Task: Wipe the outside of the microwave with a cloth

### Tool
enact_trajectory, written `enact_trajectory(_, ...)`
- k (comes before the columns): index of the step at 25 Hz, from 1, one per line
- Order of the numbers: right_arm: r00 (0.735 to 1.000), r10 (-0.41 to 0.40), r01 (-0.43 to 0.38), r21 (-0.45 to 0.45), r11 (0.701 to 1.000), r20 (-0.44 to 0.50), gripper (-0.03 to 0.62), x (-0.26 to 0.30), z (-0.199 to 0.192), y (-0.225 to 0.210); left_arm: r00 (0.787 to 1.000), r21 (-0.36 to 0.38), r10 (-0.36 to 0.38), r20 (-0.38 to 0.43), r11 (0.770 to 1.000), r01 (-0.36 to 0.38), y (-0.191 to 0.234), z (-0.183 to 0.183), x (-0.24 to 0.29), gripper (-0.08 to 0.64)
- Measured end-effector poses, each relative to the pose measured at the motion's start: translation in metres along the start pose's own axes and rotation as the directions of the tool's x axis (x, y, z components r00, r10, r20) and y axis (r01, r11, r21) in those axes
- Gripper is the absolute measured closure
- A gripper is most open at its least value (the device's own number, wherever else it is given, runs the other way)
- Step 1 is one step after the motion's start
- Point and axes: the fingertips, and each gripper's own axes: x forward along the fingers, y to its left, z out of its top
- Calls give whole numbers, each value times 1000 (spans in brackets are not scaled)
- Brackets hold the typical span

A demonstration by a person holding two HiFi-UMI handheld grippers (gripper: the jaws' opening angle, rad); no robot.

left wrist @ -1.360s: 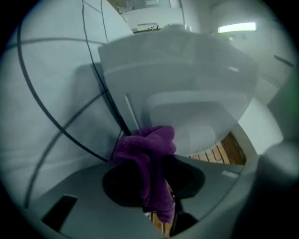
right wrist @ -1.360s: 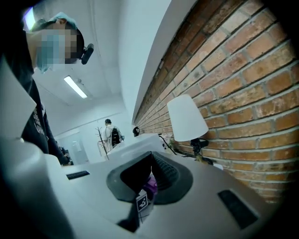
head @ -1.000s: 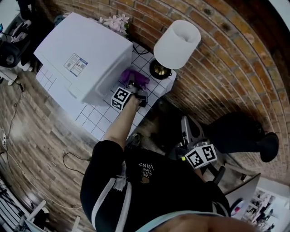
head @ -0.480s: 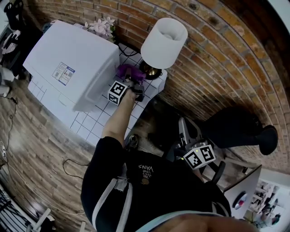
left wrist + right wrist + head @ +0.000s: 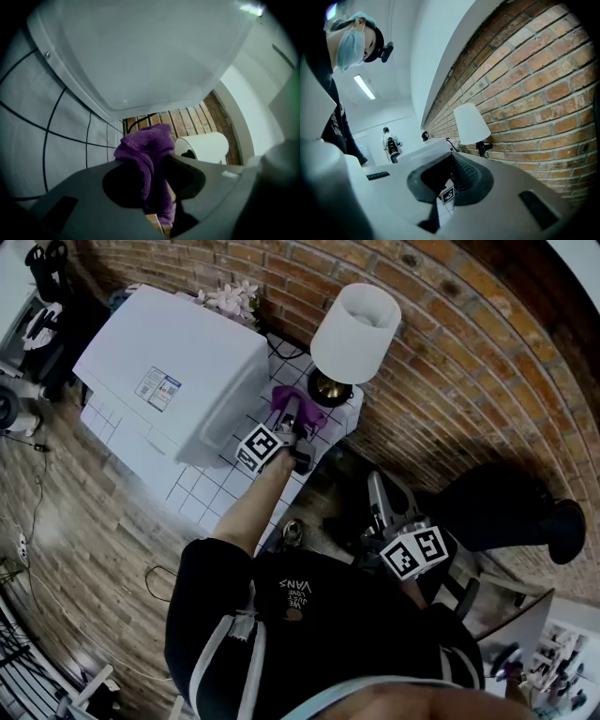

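Wiping step: left gripper (image 5: 293, 416), fingers clamped on purple cloth (image 5: 146, 149), beside microwave (image 5: 178, 362) at frame centre. Right gripper (image 5: 379, 488) has fingers together, empty. Next move likely needs the cloth pressed flat.

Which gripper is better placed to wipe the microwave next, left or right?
Left. The left gripper grips the purple cloth beside the microwave; the right gripper is empty, away from it.

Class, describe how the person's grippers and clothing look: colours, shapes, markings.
The left gripper and right gripper are grey, each carrying a white cube with black square markers. Their fingers have dark pads, ribbed on the right one. The person wears a black short-sleeved top with white stripes.
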Motion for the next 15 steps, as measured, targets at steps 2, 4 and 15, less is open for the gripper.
enact_trajectory(2,1000,14,-14,-1,1000,8,592,6,1,8,998,53,-36,-47,998,38,-19,-4,-15,428)
enact_trajectory(4,999,28,-28,-2,1000,16,592,12,1,20,995,96,-63,-83,993,71,-35,-3,-34,428)
enact_trajectory(15,995,85,-85,-5,996,57,592,43,-4,108,940,385,-88,-329,896,219,-90,22,-165,428)
